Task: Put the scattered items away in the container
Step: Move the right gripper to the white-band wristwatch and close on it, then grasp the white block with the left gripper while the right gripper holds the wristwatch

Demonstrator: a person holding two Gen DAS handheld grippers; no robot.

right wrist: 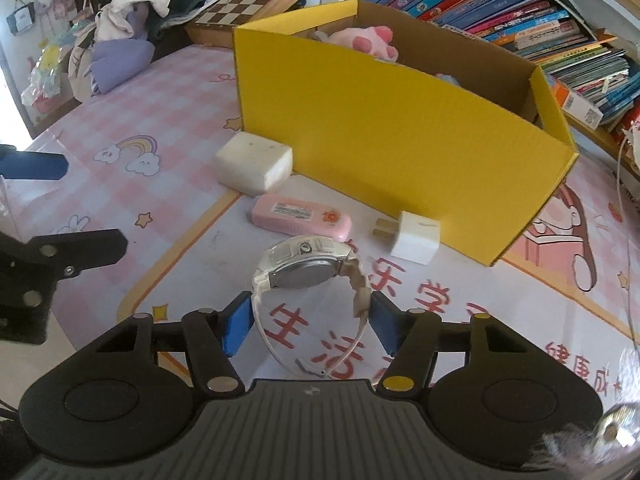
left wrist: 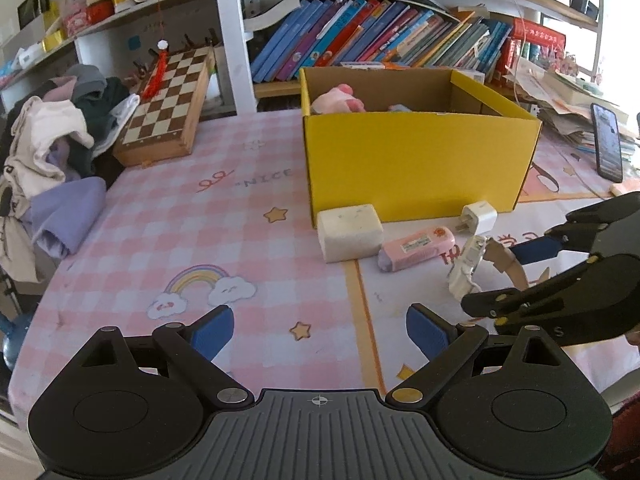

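While left tongs (left wrist: 320, 332) gape, right tongs (right wrist: 310, 316) clasp the watch (right wrist: 304, 272).

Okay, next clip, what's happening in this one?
A person with two handheld grippers is clearing small items off a table into a yellow box. The right gripper has its jaws around a white wristwatch, strap between them. The left gripper is open and holds nothing. A white block, a pink case and a white charger plug lie in front of the box; a pink plush toy is already inside.
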